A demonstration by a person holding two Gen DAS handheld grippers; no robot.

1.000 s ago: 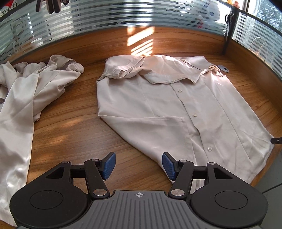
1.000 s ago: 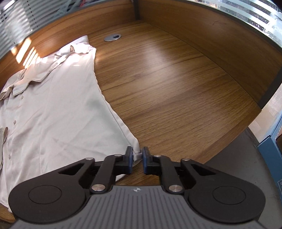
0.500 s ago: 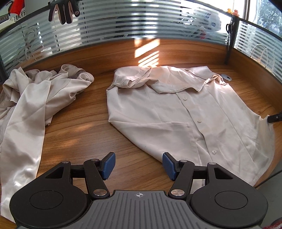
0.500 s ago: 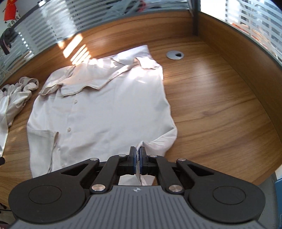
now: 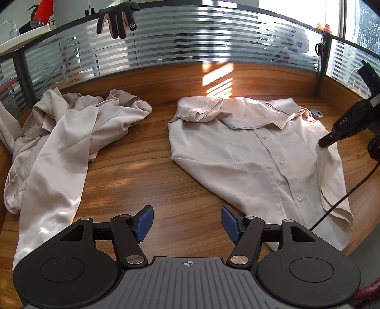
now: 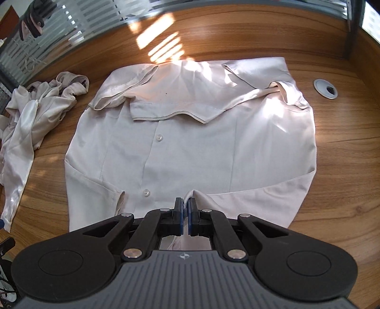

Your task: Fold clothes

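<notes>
A beige button-up shirt (image 5: 249,152) lies front up on the wooden desk (image 5: 147,176), collar toward the far partition. My right gripper (image 6: 185,209) is shut on the shirt's lower right hem corner and holds it raised over the shirt's front (image 6: 201,142). From the left wrist view the right gripper (image 5: 325,142) hangs at the right, with the pinched cloth (image 5: 324,164) draping down from it. My left gripper (image 5: 187,219) hovers over bare wood near the shirt's lower left edge; its jaws are opening and nothing is between them.
A crumpled pile of beige clothes (image 5: 71,133) lies at the left of the desk, also in the right wrist view as a pile (image 6: 35,107). A metal cable grommet (image 6: 325,88) sits right of the collar. A striped glass partition (image 5: 190,47) rings the desk, with a black glove (image 5: 116,21) on top. A black cable (image 5: 344,197) crosses the hem.
My right gripper has carried the hem corner up off the desk edge and inward over the shirt, folding the right side up. My left gripper has drawn back a little, widening its view.
</notes>
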